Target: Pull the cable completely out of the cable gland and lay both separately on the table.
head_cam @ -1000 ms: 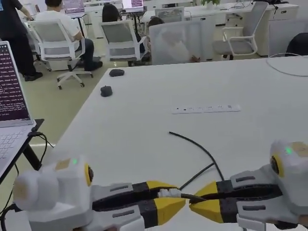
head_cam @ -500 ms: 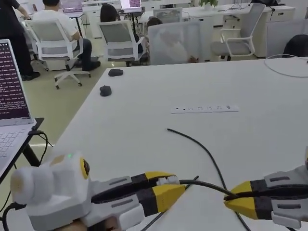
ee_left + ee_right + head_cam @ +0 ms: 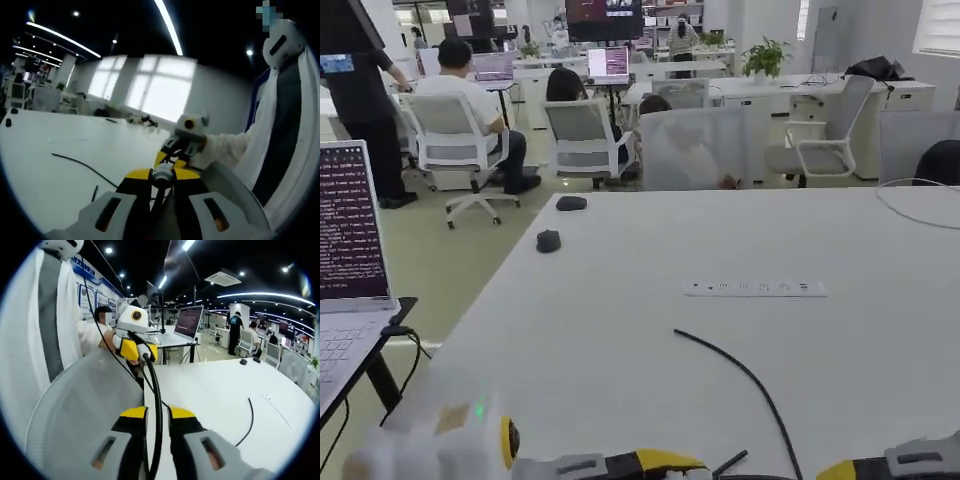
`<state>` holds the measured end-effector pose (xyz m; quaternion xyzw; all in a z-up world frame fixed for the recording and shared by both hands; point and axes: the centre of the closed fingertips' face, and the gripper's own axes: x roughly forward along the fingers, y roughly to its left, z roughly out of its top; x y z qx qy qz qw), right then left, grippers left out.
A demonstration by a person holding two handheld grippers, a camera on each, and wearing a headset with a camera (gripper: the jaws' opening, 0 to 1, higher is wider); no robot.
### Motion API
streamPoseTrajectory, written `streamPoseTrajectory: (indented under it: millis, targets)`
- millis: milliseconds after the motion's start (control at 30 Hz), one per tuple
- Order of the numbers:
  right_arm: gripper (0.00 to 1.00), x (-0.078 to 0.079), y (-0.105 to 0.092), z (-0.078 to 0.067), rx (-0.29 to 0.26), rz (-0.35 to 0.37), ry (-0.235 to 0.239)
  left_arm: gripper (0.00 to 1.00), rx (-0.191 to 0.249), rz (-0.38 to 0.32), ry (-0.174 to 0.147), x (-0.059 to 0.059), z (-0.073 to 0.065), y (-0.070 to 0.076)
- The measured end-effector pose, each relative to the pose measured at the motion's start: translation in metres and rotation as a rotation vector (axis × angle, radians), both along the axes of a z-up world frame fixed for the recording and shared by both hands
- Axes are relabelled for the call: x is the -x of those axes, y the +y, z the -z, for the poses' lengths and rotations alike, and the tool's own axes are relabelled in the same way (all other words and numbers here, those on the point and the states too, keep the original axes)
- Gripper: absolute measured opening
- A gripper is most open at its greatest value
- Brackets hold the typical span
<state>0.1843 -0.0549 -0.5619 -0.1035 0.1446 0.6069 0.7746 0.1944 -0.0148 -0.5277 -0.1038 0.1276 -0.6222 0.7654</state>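
— Where is the cable gland [image 3: 163,172]?

— Pinched between the fingers of my left gripper [image 3: 140,352], which are closed tight on it. I hold it up off the surface [image 3: 620,330], near my body.

— And the cable [image 3: 155,385]?

— It is not out of the gland. It runs from there in a curve to my right gripper [image 3: 157,416], whose fingers are squeezed together on it with just the black cord between the yellow tips. The two grippers are well apart. The loose length trails down and lies on the surface in a long bend, its free end pointing toward the far side.

— What is around it?

— A white power strip [image 3: 755,288] lies flat beyond the free end, apart from it. Two computer mice [image 3: 548,241] sit farther off, near the left edge. An open laptop [image 3: 350,235] with text on its screen stands on a separate stand just left of the surface.

— Anything in the way?

— A grey mesh chair back [image 3: 75,405] is close under both grippers, between them and me. Across the room, people [image 3: 455,80] sit on white office chairs [image 3: 582,135] at other desks.
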Motion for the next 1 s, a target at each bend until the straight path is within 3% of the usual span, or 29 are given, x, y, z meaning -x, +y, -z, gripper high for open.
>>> streamPoseTrajectory:
  millis: [67, 200, 500, 833, 933, 1000]
  targets:
    - [0.17, 0.002, 0.010, -0.008, -0.030, -0.028, -0.007, 0.16, -0.016, 0.011, 0.001, 0.002, 0.004, -0.002]
    - [0.23, 0.007, 0.025, -0.013, -0.057, -0.076, -0.002, 0.16, -0.007, 0.027, 0.021, 0.003, 0.004, -0.003]
    - [0.01, -0.005, 0.024, 0.007, 0.032, -0.073, -0.014, 0.16, 0.007, 0.012, 0.047, -0.001, 0.004, -0.002]
    - [0.01, -0.003, 0.024, 0.006, 0.067, -0.085, -0.052, 0.16, 0.008, 0.009, 0.011, 0.001, 0.000, -0.001]
    - [0.01, -0.004, 0.019, 0.004, 0.101, -0.063, -0.069, 0.16, 0.012, 0.003, 0.010, -0.002, 0.000, 0.001]
    - [0.01, -0.004, 0.015, 0.001, 0.086, -0.037, -0.065, 0.16, 0.017, 0.012, 0.002, 0.000, -0.002, 0.000]
